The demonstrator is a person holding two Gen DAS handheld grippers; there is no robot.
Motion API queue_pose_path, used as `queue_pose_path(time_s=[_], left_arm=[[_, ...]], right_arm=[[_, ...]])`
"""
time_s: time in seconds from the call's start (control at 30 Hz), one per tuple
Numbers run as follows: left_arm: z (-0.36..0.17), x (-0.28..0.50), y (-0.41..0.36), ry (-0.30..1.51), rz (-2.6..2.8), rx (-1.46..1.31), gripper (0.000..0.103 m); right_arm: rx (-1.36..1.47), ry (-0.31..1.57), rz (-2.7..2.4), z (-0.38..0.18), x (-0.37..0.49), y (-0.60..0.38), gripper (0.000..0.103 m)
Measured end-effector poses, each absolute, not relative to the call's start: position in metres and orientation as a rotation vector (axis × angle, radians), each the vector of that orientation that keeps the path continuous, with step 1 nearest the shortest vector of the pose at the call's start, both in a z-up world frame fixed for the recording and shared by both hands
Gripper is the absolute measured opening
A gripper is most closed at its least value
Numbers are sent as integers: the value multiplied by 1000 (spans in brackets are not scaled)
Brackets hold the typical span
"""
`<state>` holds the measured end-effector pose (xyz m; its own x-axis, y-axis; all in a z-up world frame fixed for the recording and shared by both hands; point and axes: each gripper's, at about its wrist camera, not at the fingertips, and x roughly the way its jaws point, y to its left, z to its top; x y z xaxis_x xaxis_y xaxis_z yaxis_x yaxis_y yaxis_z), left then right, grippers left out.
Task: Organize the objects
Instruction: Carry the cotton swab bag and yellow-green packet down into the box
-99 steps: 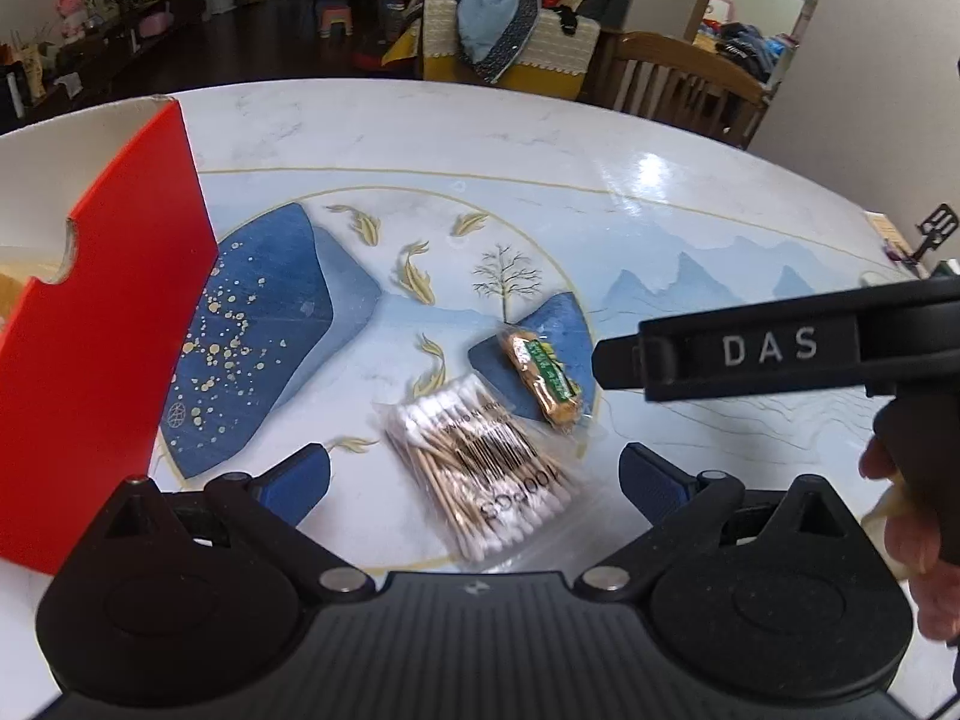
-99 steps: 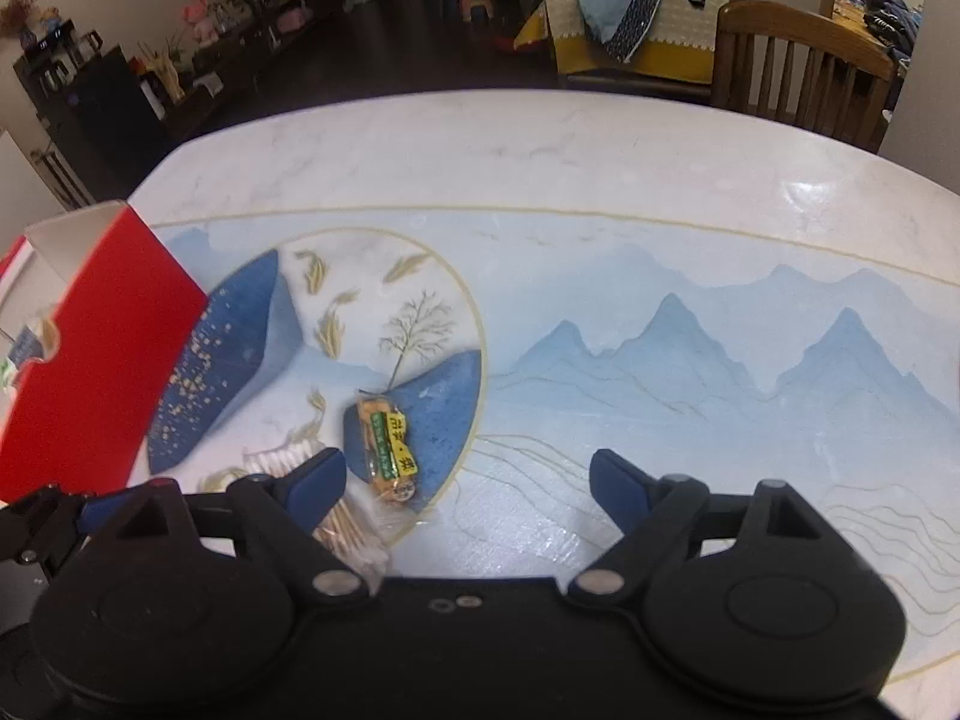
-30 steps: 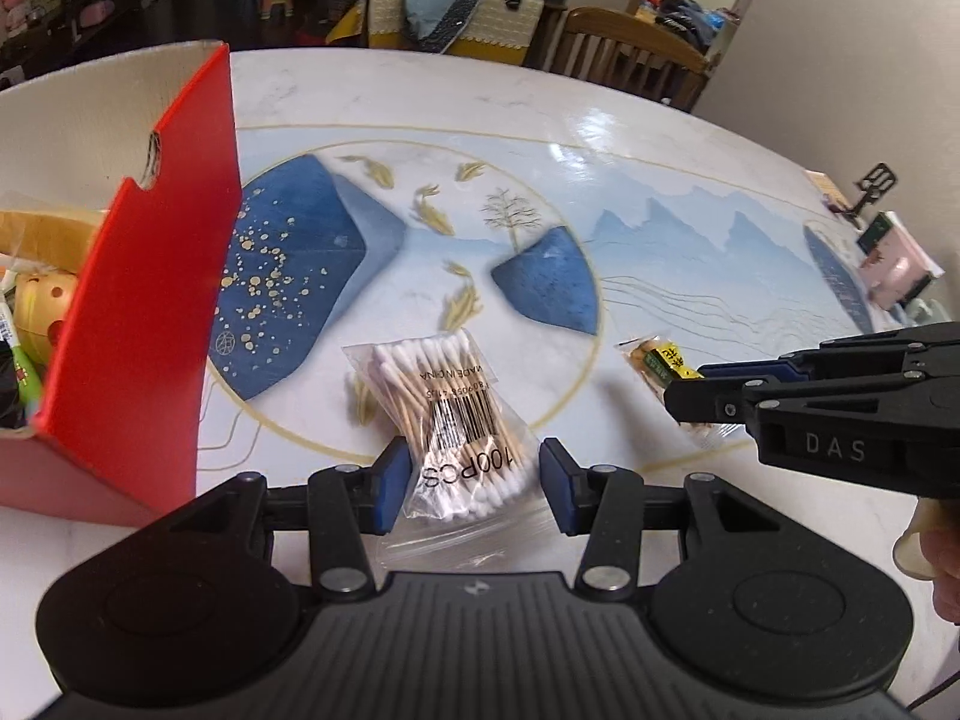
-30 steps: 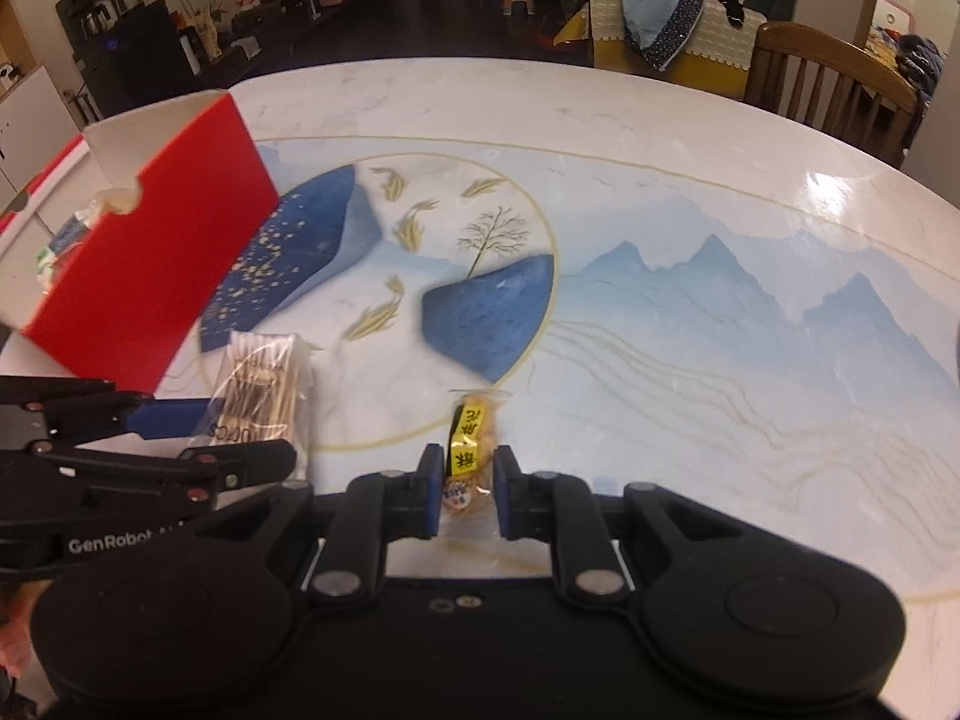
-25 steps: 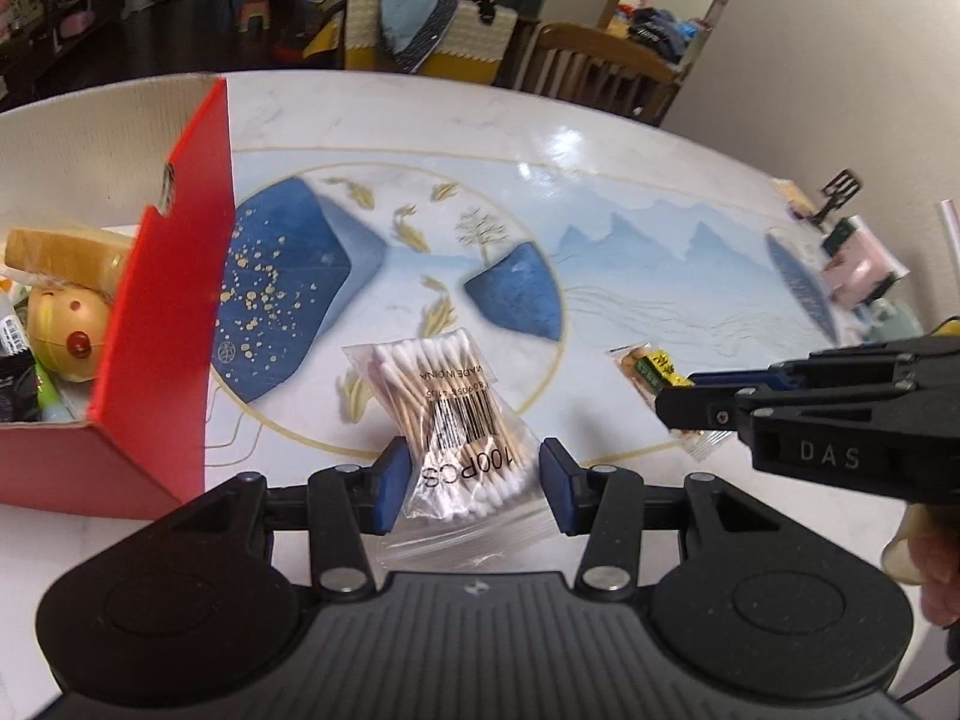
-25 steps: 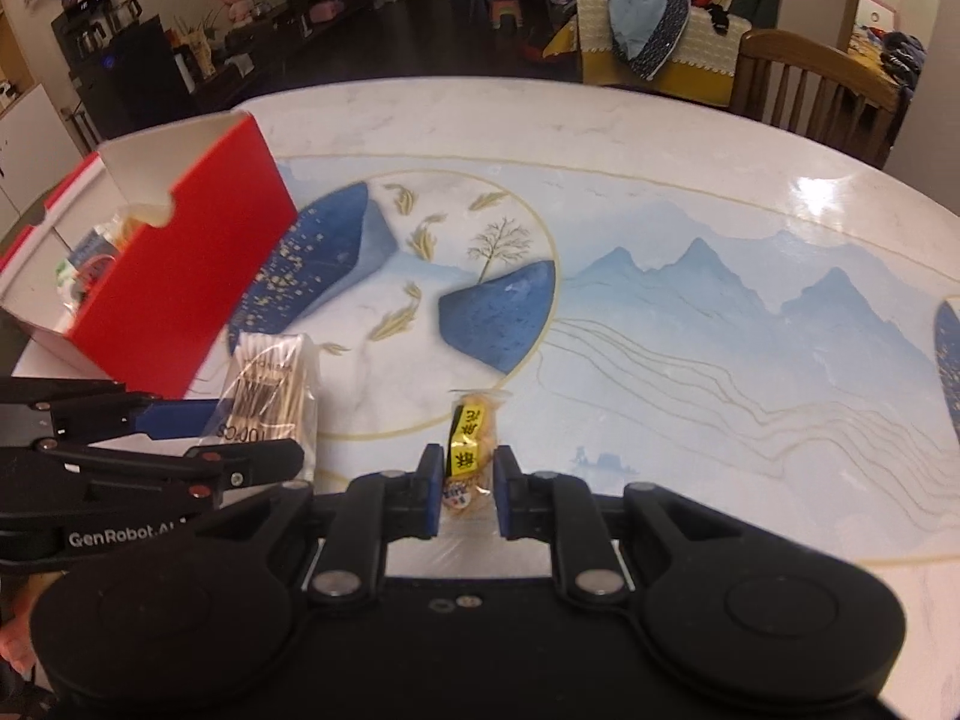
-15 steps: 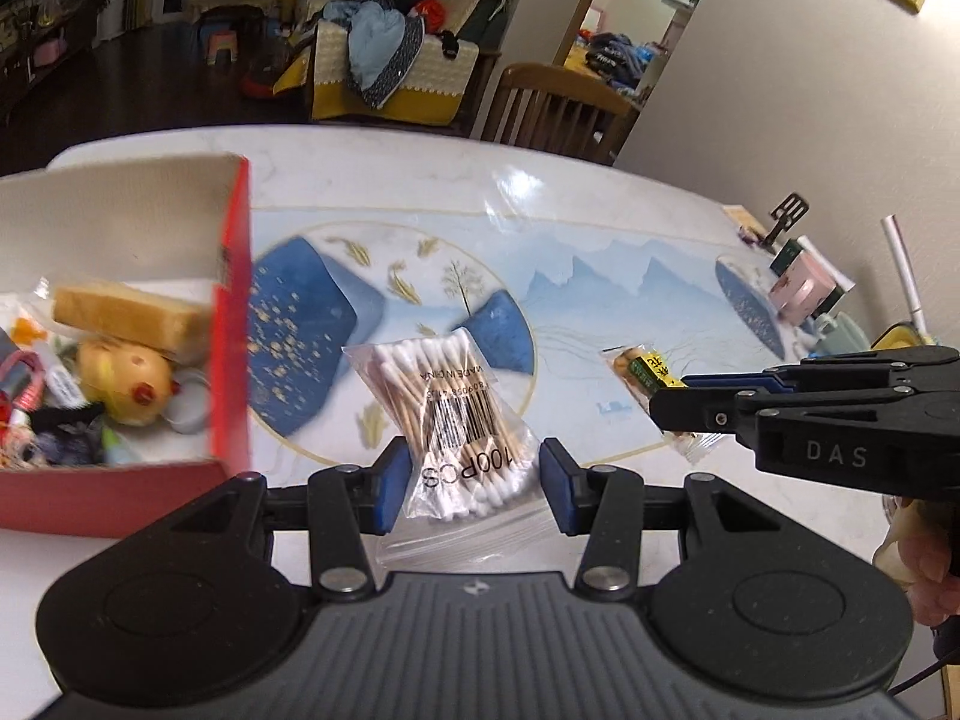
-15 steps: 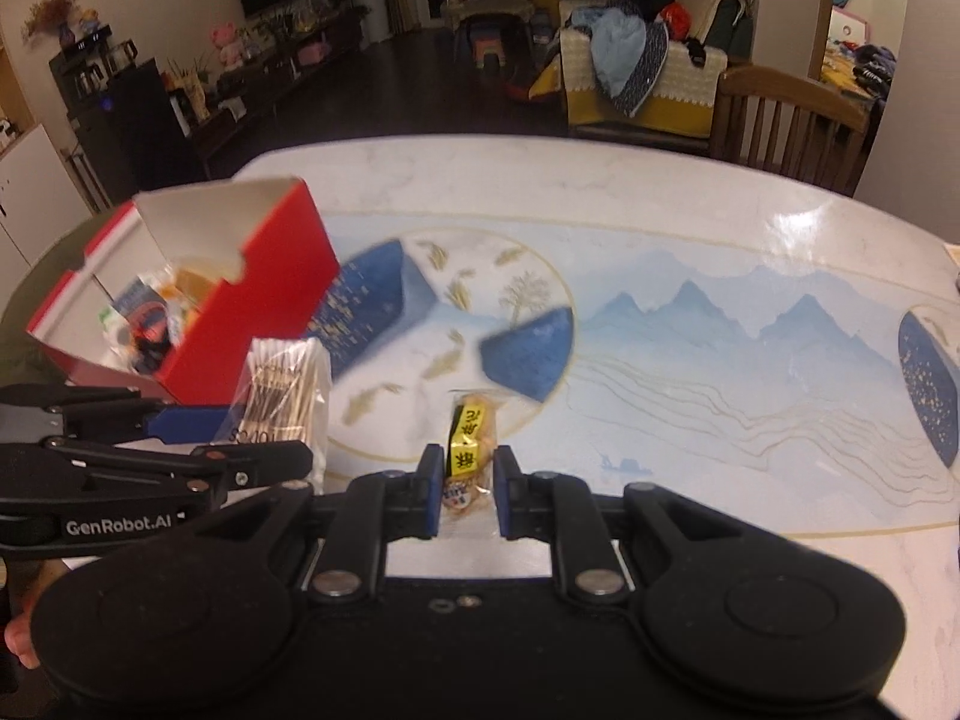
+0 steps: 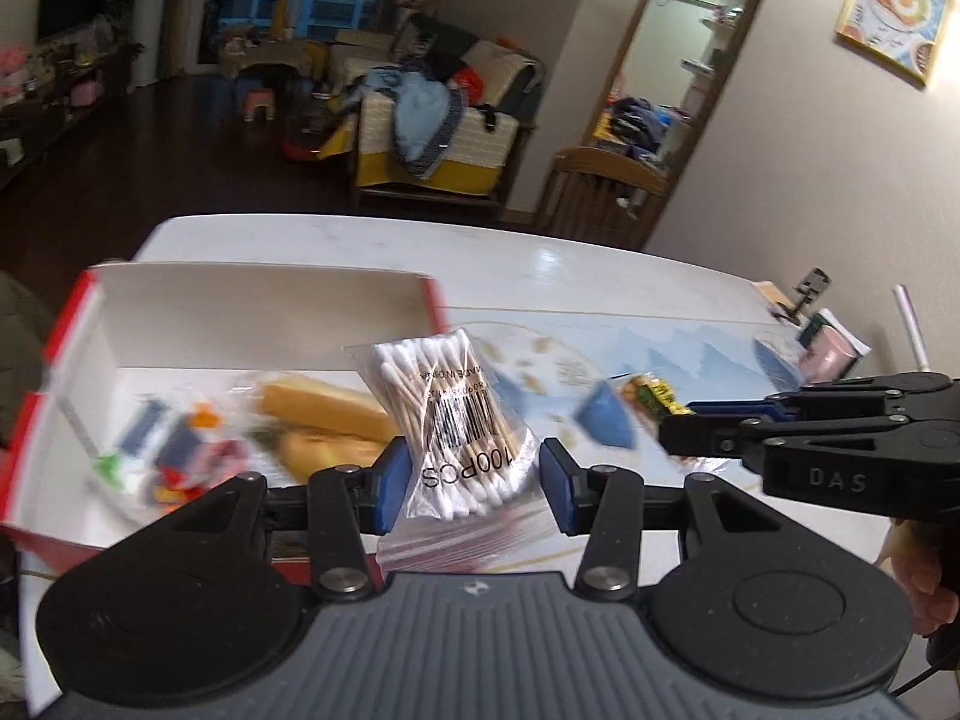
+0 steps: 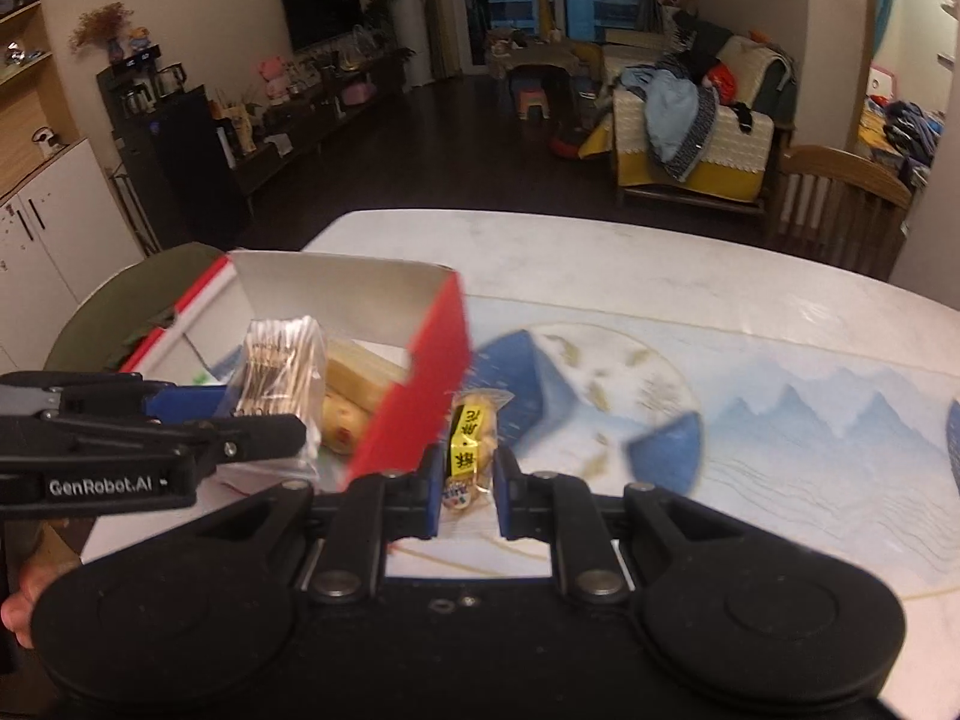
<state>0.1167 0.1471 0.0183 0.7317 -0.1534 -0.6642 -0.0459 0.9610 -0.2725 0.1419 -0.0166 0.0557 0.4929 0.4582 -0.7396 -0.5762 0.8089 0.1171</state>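
Note:
My left gripper (image 9: 474, 480) is shut on a clear bag of cotton swabs (image 9: 456, 408), held upright in the air over the open red box (image 9: 240, 318). The box has white inner walls and holds a yellow block (image 9: 324, 405) and several small coloured items, blurred. My right gripper (image 10: 468, 480) is shut on a small yellow snack packet (image 10: 471, 441), which hangs just right of the box's red side wall (image 10: 420, 402). In the left wrist view the right gripper (image 9: 678, 438) reaches in from the right with the snack packet (image 9: 651, 396). In the right wrist view the left gripper (image 10: 264, 420) carries the swab bag (image 10: 282, 366).
The box stands at the left end of a white table (image 10: 780, 420) printed with blue mountains. A wooden chair (image 10: 840, 204) stands at the far side. Small items (image 9: 828, 348) lie at the table's right edge. A hand (image 9: 924, 570) grips the right tool.
Both grippers have risen and swung left with their loads. The swab bag now hangs over the box, and the snack packet has come up beside the box's red wall. Neither grip has changed.

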Motion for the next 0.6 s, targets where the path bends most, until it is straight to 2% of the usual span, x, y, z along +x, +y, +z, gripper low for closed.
queue_pose_path(time_s=[0.3,0.6], left_arm=[[2,105,226,794,35,-238,46],[-16,127,264,862,25,-146,46]], right_arm=[[-155,868,683,41,143,57,16],[-189,925,744,9,151,121,16]])
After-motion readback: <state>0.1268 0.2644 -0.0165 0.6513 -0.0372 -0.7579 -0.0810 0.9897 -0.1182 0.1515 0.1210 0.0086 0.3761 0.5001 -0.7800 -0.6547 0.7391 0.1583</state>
